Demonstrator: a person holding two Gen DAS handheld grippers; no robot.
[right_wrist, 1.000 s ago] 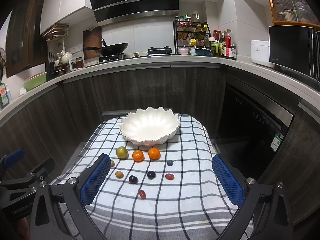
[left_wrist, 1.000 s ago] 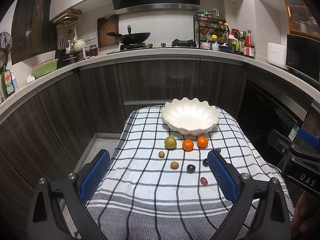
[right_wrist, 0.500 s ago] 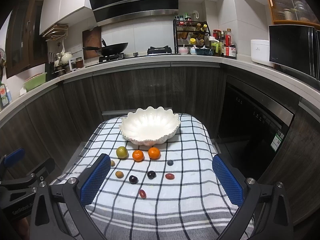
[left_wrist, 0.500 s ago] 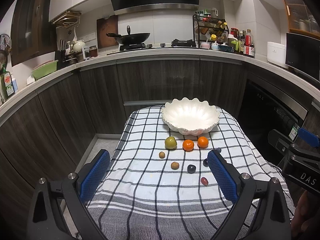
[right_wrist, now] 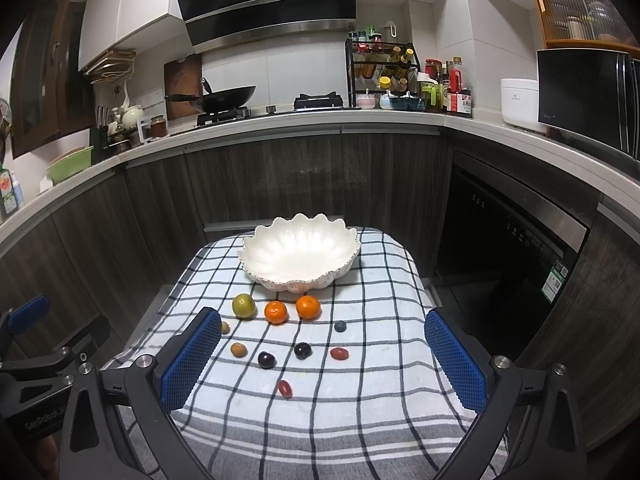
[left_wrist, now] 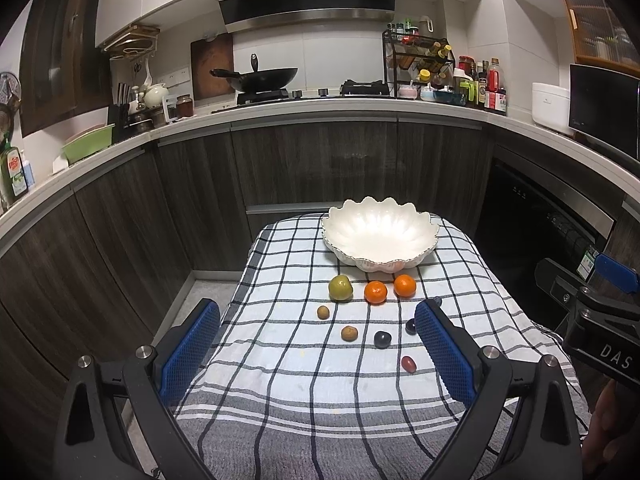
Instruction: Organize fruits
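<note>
In the left wrist view, the left gripper (left_wrist: 316, 346) hangs above the near part of the checked cloth (left_wrist: 280, 384), its blue pads wide apart and holding nothing. A white scalloped bowl (left_wrist: 378, 238) stands at the far end of the cloth. Just in front of it lie in a row a green fruit (left_wrist: 340, 287) and two oranges (left_wrist: 375, 292), not touching each other. Nearer lie two small brown fruits (left_wrist: 349, 333), a dark plum (left_wrist: 382, 339) and a red fruit (left_wrist: 408, 364). The right pad partly hides another dark fruit.

In the right wrist view, the right gripper (right_wrist: 324, 356) is also spread wide, with nothing between its pads. The bowl (right_wrist: 300, 252) is empty. Here a small blueberry (right_wrist: 340, 326) and two red fruits (right_wrist: 339, 353) lie to the right of the two dark plums (right_wrist: 303, 350). The left gripper's body shows at the left edge.
</note>
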